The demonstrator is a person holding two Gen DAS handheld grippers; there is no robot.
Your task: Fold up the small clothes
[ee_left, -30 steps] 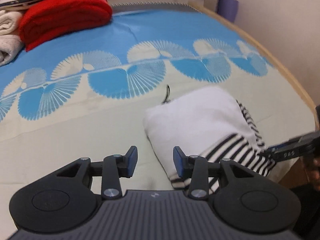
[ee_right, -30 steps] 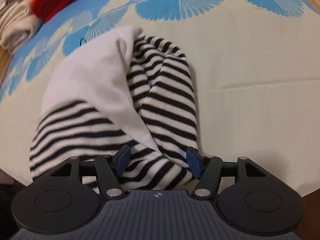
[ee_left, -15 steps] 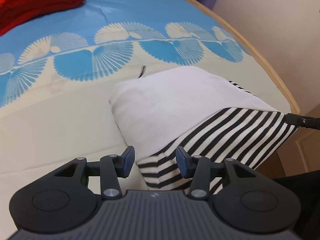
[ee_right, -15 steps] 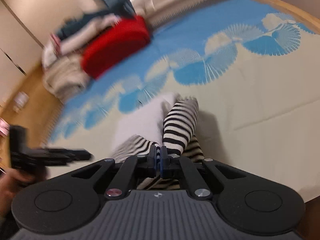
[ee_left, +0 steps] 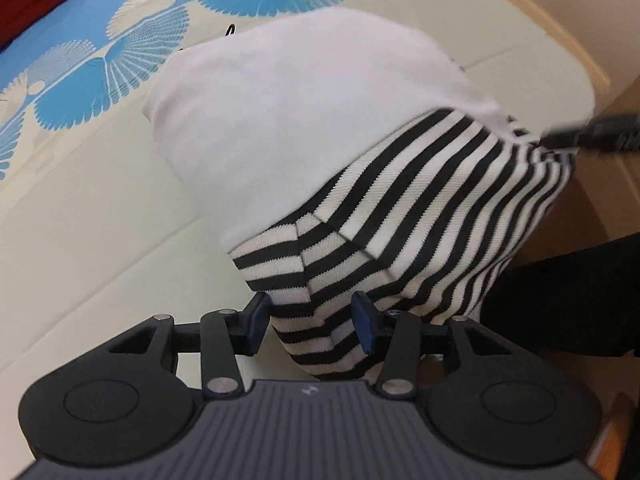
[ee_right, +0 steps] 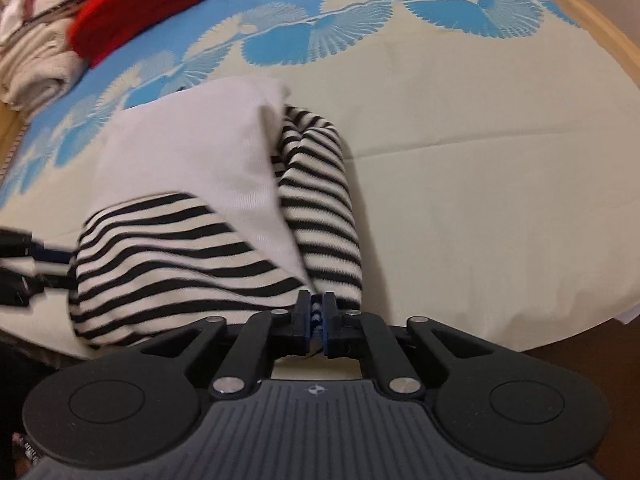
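A bedspread [ee_right: 480, 184] patterned with blue fans covers the bed, a folded red blanket [ee_right: 140, 12] lying at its far end. Near the front edge lies a white garment with black-and-white striped sleeves [ee_left: 320, 128], partly folded. The left gripper [ee_left: 308, 324] stands half open with a striped sleeve end between its pads, while the right gripper [ee_right: 317, 320], jaws narrow and opening, pinches striped fabric.

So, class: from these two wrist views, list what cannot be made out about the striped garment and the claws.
- Left wrist view: the striped garment's near hem is hidden behind the left claw body.
- Right wrist view: fabric inside the right claw is hidden by its pads, whose jaws are opening.
- Right wrist view: the left claw at the left edge is blurred and cut off.
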